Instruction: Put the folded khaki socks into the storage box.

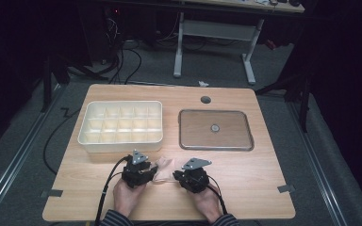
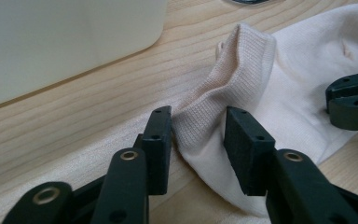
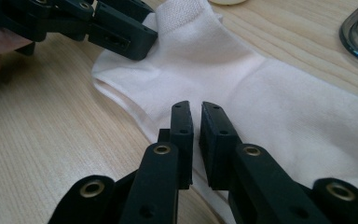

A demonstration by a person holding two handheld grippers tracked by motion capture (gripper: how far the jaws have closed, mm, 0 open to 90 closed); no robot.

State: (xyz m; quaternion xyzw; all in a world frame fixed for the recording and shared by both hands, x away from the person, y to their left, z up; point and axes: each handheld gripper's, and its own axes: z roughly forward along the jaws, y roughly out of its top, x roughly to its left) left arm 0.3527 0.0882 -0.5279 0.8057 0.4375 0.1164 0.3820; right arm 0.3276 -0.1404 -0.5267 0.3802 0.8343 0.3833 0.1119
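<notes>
Sock (image 1: 166,170): pale cream, lying mostly flat on the wooden surface (image 1: 245,179) near the person's edge, at about 6 o'clock of the surface's middle, between the two tools.
Sock cuff (image 2: 235,70): ribbed, raised into an upright fold at the left tool's end; the rest of the fabric spreads flat toward the right tool.
Left tool (image 2: 198,128): jaws apart, one on each side of the raised cuff fold. The left-hand pad touches the fabric; the other stands just clear of it. No clamp seen. In the high view it sits at 9 o'clock of the sock (image 1: 138,170).
Right tool (image 3: 196,116): jaws nearly together with a thin slit between the pads, low over the sock's edge. Whether fabric is pinched in the slit cannot be told. In the high view it sits at 3 o'clock of the sock (image 1: 192,176).
Hands: left hand (image 1: 126,195) and right hand (image 1: 206,201) enter from 6 o'clock, each gripping its tool; striped sleeves at the frame edge.
Divided tray (image 1: 121,125): white, many compartments, at 11 o'clock of the sock, close by but apart from it.
Metal tray (image 1: 215,130): shallow, rectangular, at 1 o'clock of the sock, well apart; a small round item (image 1: 214,127) at its middle.
</notes>
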